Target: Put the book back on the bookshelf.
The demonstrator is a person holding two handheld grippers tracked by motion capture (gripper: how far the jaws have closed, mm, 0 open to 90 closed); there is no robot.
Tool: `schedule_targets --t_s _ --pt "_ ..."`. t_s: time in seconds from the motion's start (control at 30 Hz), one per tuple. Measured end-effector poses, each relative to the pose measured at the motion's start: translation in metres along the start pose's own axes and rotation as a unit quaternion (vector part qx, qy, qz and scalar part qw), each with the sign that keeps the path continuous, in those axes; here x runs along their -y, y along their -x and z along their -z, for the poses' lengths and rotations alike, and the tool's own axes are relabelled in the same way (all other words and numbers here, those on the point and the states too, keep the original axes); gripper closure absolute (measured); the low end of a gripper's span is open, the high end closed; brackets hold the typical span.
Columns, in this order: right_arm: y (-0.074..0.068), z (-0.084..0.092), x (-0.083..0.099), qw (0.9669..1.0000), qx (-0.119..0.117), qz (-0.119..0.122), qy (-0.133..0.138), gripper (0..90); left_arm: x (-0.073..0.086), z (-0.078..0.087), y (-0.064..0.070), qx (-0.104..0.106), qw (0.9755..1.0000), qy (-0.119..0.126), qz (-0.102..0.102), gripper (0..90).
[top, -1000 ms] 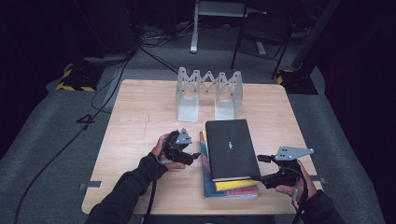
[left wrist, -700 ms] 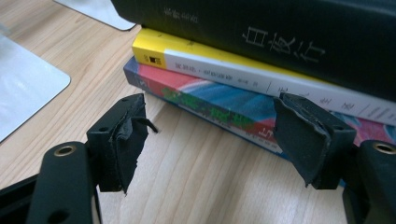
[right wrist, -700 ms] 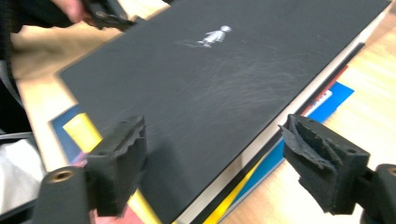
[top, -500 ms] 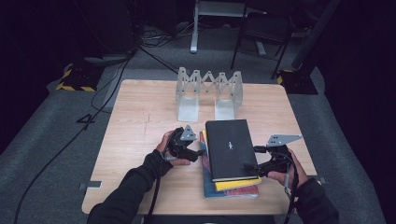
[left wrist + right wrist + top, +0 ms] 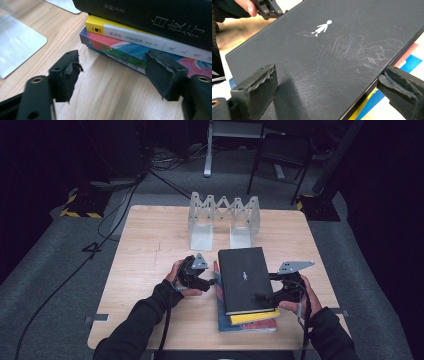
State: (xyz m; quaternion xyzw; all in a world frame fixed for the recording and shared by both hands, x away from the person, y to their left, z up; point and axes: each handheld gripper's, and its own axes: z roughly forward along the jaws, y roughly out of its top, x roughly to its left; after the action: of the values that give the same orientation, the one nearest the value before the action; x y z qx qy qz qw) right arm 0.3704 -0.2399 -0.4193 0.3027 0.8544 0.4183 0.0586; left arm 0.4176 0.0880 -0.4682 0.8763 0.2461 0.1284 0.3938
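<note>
A stack of three books lies on the light wooden surface (image 5: 150,245), toward its near right part. On top is a large black hardcover book with a small white figure on its cover (image 5: 245,279); under it sits a yellow-and-white paperback book (image 5: 255,316), and at the bottom a colourful paperback book with a blue and red cover (image 5: 247,326). The lower two stick out past the black book's near edge and a little at its left side. The left gripper (image 5: 207,281) rests low on the surface just left of the stack, at the level of the spines; its jaws stand apart and have just been closing a little, with nothing between the pads. In the left gripper view the jaws frame bare wood, with the spines of the stack just beyond the right pad (image 5: 166,72). The right gripper (image 5: 264,296) comes in from the right, at the near right part of the black book; its jaws have just been opening and stand wide, one pad (image 5: 263,83) over the scratched black cover and the other (image 5: 402,87) off the cover's edge, neither pressing on it. Farther back on the surface stands a translucent white folding book rack with zigzag ribs (image 5: 223,217), well apart from the stack.
</note>
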Motion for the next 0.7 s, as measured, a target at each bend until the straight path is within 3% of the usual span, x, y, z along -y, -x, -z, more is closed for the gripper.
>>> schedule_targets --t_s 0.27,0.4,0.5,0.63,0.7 --pt "-0.008 -0.008 -0.002 0.9997 -0.018 0.014 0.006 4.0 0.001 0.001 -0.001 0.01 0.9999 0.01 -0.006 45.2" --pt "-0.008 -0.009 -0.006 0.9993 -0.023 0.03 0.0 4.1 0.002 -0.003 -0.004 0.009 0.9999 0.009 -0.002 47.4" --pt "-0.008 -0.01 -0.007 0.999 -0.027 0.036 0.001 4.1 0.002 -0.007 -0.008 -0.003 1.0 0.008 -0.001 47.5" --pt "-0.009 -0.012 -0.01 0.9985 -0.026 0.047 0.007 4.1 0.003 -0.012 -0.02 -0.006 0.9993 0.014 0.033 47.3" --pt "-0.01 -0.013 -0.01 0.9982 -0.025 0.053 0.012 4.1 0.004 -0.012 -0.025 -0.012 0.9991 0.019 0.035 47.0"
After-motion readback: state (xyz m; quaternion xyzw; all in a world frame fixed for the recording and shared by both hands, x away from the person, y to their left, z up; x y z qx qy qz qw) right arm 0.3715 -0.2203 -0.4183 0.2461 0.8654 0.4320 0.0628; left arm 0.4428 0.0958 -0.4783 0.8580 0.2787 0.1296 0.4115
